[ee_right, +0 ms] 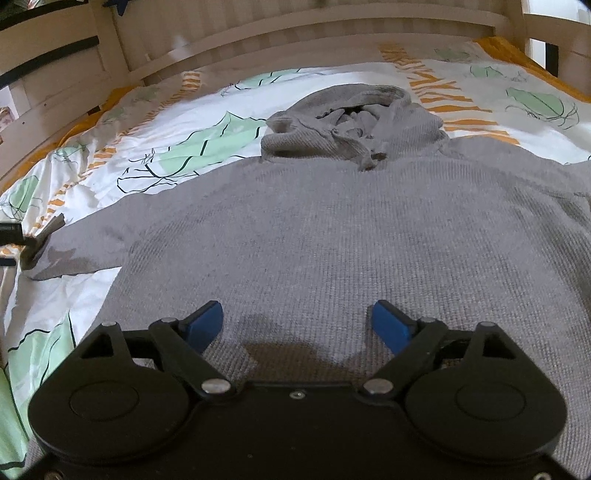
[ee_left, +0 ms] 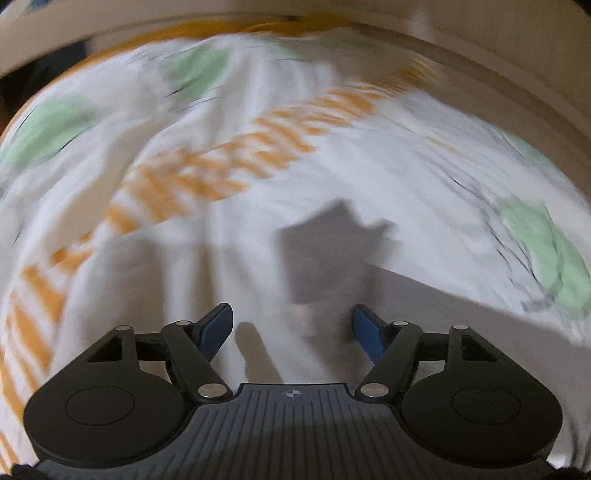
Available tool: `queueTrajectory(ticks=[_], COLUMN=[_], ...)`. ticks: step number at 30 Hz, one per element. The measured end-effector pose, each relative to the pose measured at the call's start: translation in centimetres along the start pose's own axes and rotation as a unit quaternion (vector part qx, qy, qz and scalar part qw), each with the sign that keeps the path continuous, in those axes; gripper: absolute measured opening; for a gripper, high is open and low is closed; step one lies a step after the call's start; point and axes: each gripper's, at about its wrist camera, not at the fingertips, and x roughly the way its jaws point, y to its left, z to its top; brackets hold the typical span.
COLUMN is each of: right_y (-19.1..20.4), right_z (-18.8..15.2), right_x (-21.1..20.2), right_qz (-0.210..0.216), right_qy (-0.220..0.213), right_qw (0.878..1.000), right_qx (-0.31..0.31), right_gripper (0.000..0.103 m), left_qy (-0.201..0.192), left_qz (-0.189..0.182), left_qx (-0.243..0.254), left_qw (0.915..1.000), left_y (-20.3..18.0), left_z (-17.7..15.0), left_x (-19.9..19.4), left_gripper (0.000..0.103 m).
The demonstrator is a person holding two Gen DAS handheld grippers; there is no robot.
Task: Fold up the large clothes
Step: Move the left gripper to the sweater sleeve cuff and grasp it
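Note:
A grey knitted hoodie point(ee_right: 332, 221) lies flat on the bed with its hood point(ee_right: 343, 114) crumpled at the far end. My right gripper point(ee_right: 295, 314) hovers open over the hoodie's lower body, with nothing between its blue pads. The hoodie's left sleeve point(ee_right: 85, 243) stretches out to the left edge of the right wrist view, where a dark part of the other tool shows by the cuff. The left wrist view is blurred. In it my left gripper point(ee_left: 291, 314) is open, and the grey sleeve end point(ee_left: 325, 254) lies just ahead of the fingers, not pinched.
The bed cover point(ee_right: 192, 147) is white with green leaf shapes and orange stripes. A pale wooden bed frame point(ee_right: 258, 33) runs along the far side and the left. An orange sheet edge point(ee_right: 517, 48) shows at the far right corner.

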Motion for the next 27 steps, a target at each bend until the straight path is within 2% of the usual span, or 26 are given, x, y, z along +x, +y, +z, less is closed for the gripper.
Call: queueTrajectory(ticks=[3, 8, 14, 17, 22, 25, 27], right_y=[-0.2, -0.1, 0.7, 0.9, 1.1, 1.5, 1.6], right_z=[0.3, 0.9, 2.3, 3.1, 4.1, 4.4, 4.4], right_x=[-0.2, -0.8, -2.0, -2.2, -1.8, -1.8, -1.9], right_qz=[0.008, 0.028, 0.042, 0.048, 0.049, 0.050, 0.052], right_qy=[0.004, 0.006, -0.011, -0.013, -0.011, -0.012, -0.011], right_qw=[1.000, 0.999, 0.999, 0.998, 0.999, 0.999, 0.999], right_qx=[0.014, 0.034, 0.029, 0.024, 0.009, 0.002, -0.002], right_gripper=[0.090, 0.090, 0.090, 0.090, 0.090, 0.090, 0.090], left_qy=[-0.002, -0.001, 0.005, 0.002, -0.015, -0.015, -0.007], left_qz=[-0.007, 0.005, -0.009, -0.023, -0.053, -0.051, -0.027], left_qx=[-0.063, -0.052, -0.074, -0.045, 0.042, 0.093, 0.127], left_qw=[0.9980, 0.9986, 0.9972, 0.9987, 0.9976, 0.9942, 0.9916], left_y=[3.2, 3.2, 3.3, 2.2, -1.7, -4.3, -5.8], left_z=[0.2, 0.9, 1.9, 2.3, 2.3, 2.1, 2.0], left_x=[-0.7, -1.5, -1.0, -0.9, -1.0, -0.3, 0.9], left_gripper=[0.070, 0.070, 0.070, 0.070, 0.070, 0.070, 0.069])
